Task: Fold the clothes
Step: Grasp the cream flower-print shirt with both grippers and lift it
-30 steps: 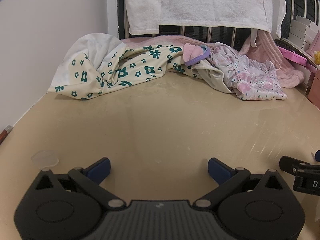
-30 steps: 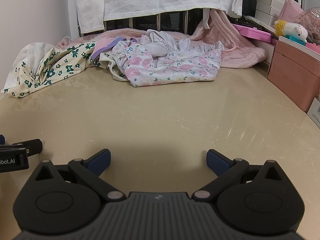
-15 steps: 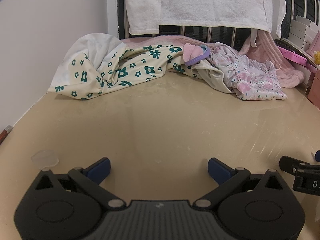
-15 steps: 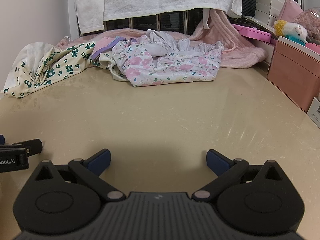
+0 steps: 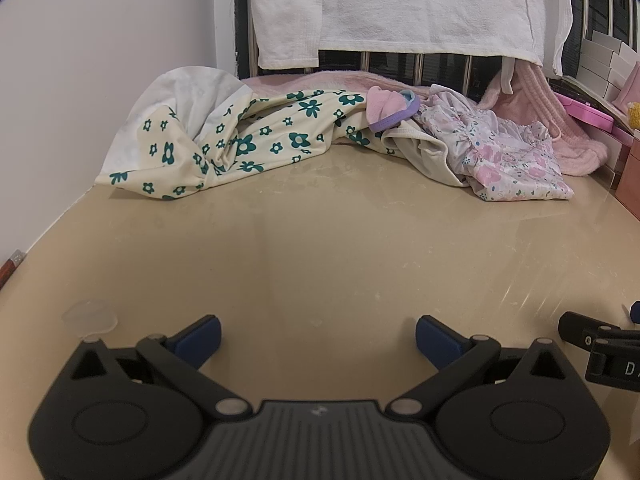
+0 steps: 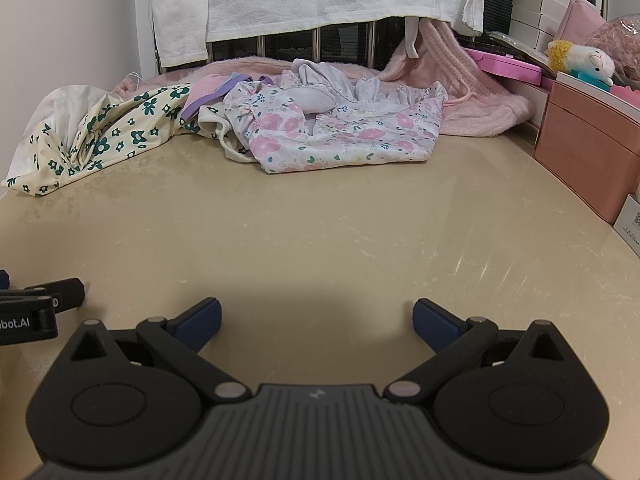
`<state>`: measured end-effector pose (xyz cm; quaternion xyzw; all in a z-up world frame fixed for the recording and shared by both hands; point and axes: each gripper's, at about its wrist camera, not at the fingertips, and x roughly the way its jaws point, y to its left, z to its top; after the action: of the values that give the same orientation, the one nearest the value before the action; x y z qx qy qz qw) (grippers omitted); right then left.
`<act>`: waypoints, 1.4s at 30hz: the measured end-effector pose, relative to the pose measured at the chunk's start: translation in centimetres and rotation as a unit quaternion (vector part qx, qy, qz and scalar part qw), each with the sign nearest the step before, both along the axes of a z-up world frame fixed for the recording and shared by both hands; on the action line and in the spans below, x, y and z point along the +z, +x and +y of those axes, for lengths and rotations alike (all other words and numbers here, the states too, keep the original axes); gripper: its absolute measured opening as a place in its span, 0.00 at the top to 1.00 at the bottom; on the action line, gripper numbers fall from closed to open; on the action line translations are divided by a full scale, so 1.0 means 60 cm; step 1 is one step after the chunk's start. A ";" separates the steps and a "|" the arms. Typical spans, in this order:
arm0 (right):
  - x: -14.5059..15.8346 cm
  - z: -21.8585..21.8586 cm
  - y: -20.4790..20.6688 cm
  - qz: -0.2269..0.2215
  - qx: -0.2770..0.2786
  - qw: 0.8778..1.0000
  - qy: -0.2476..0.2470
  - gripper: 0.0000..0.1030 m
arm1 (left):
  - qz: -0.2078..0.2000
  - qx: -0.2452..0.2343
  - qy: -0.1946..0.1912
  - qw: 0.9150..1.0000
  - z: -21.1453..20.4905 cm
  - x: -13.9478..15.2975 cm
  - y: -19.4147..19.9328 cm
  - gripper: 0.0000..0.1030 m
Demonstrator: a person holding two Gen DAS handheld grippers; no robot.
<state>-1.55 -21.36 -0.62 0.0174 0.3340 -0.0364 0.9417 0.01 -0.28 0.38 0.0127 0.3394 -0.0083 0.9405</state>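
A crumpled cream garment with green flowers (image 5: pixel 256 140) (image 6: pixel 108 136) lies at the far left of the beige table (image 5: pixel 320 248). A pink-flowered white garment (image 5: pixel 516 160) (image 6: pixel 340 136) lies at the far right of the pile, with a pink and purple piece (image 5: pixel 392 110) between them. My left gripper (image 5: pixel 318 338) is open and empty, low over the near table. My right gripper (image 6: pixel 316 322) is open and empty beside it. Each gripper's edge shows in the other's view (image 5: pixel 600 344) (image 6: pixel 32 312).
A white towel (image 5: pixel 400 4) hangs on a rail behind the pile. A pink fluffy blanket (image 6: pixel 472 96) lies at the back right. Pink drawers (image 6: pixel 588 148) with a plush toy (image 6: pixel 580 60) stand at the right edge. A small clear disc (image 5: pixel 90 316) lies near left.
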 end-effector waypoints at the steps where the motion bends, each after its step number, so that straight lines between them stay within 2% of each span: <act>1: 0.001 0.000 0.000 0.000 0.002 1.000 0.000 0.00 | 0.000 -0.004 -0.001 1.000 0.003 0.002 0.002 0.00; 4: 0.019 0.012 0.012 -0.011 0.034 0.999 0.013 0.00 | -0.009 -0.029 -0.011 0.999 0.027 0.016 0.017 0.00; 7: 0.072 0.037 0.045 -0.067 0.095 0.991 0.061 0.00 | -0.052 0.029 -0.017 0.998 0.091 0.051 0.067 0.00; 9: 0.103 0.059 0.099 -0.077 0.144 0.982 0.095 0.00 | -0.066 0.056 -0.001 0.996 0.134 0.064 0.122 0.00; 13: 0.133 0.130 0.248 -0.050 0.195 0.970 0.133 0.00 | -0.064 0.114 0.056 0.990 0.204 0.070 0.239 0.01; 16: 0.151 0.193 0.369 -0.043 0.216 0.965 0.145 0.01 | -0.055 0.118 0.060 0.990 0.248 0.071 0.301 0.00; 18: 0.155 0.234 0.444 -0.041 0.218 0.966 0.133 0.01 | -0.049 0.130 0.050 0.989 0.275 0.074 0.330 0.01; 19: 0.150 0.249 0.476 -0.032 0.212 0.969 0.124 0.01 | -0.047 0.132 0.042 0.989 0.286 0.075 0.342 0.04; 21: 0.136 0.279 0.540 0.002 0.197 0.974 0.112 0.06 | -0.043 0.117 0.014 0.992 0.305 0.076 0.362 0.21; 22: 0.123 0.290 0.565 0.026 0.192 0.974 0.119 0.13 | -0.033 0.102 -0.004 0.994 0.311 0.073 0.373 0.52; 23: 0.111 0.302 0.590 0.049 0.187 0.973 0.126 0.17 | -0.020 0.089 -0.022 0.996 0.315 0.066 0.385 0.97; 24: 0.097 0.315 0.609 0.071 0.189 0.971 0.129 0.25 | -0.011 0.082 -0.035 0.996 0.317 0.061 0.392 0.96; 25: 0.083 0.325 0.618 0.088 0.196 0.968 0.133 0.62 | -0.009 0.087 -0.040 0.995 0.316 0.060 0.392 1.00; 26: 0.069 0.332 0.624 0.103 0.201 0.964 0.139 0.95 | -0.006 0.092 -0.045 0.995 0.314 0.059 0.392 1.00; 27: 0.069 0.325 0.622 0.106 0.201 0.960 0.162 0.95 | -0.010 0.092 -0.051 0.994 0.312 0.064 0.378 1.00; 30: 0.116 0.272 0.585 0.074 0.192 0.941 0.269 0.97 | -0.051 0.064 -0.071 0.994 0.303 0.111 0.271 1.00; 32: 0.194 0.229 0.516 0.018 0.213 0.929 0.302 0.97 | -0.079 0.045 -0.085 0.992 0.296 0.143 0.200 1.00; 34: 0.271 0.175 0.418 -0.043 0.259 0.914 0.311 0.97 | -0.107 0.026 -0.098 0.989 0.290 0.175 0.128 1.00; 36: 0.319 0.109 0.310 -0.080 0.286 0.901 0.317 0.96 | -0.134 0.007 -0.111 0.985 0.283 0.206 0.057 1.00; 38: 0.331 0.034 0.196 -0.093 0.293 0.898 0.314 0.96 | -0.152 -0.014 -0.121 0.981 0.272 0.228 -0.004 1.00; 39: 0.329 0.003 0.143 -0.093 0.293 0.902 0.304 0.96 | -0.142 -0.029 -0.117 0.982 0.258 0.219 -0.014 0.99; 40: 0.313 -0.020 0.094 -0.080 0.288 0.912 0.281 0.95 | -0.132 -0.044 -0.114 0.984 0.243 0.209 -0.025 0.87; 41: 0.288 -0.040 0.052 -0.054 0.281 0.925 0.249 0.86 | -0.121 -0.059 -0.111 0.985 0.228 0.200 -0.035 0.68; 42: 0.257 -0.057 0.019 -0.018 0.268 0.939 0.214 0.77 | -0.111 -0.074 -0.108 0.985 0.213 0.191 -0.045 0.60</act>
<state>-0.38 -24.76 14.78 0.1285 0.3089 0.2899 0.8967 -2.69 12.53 11.83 -0.0633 0.2284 -0.1126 0.9650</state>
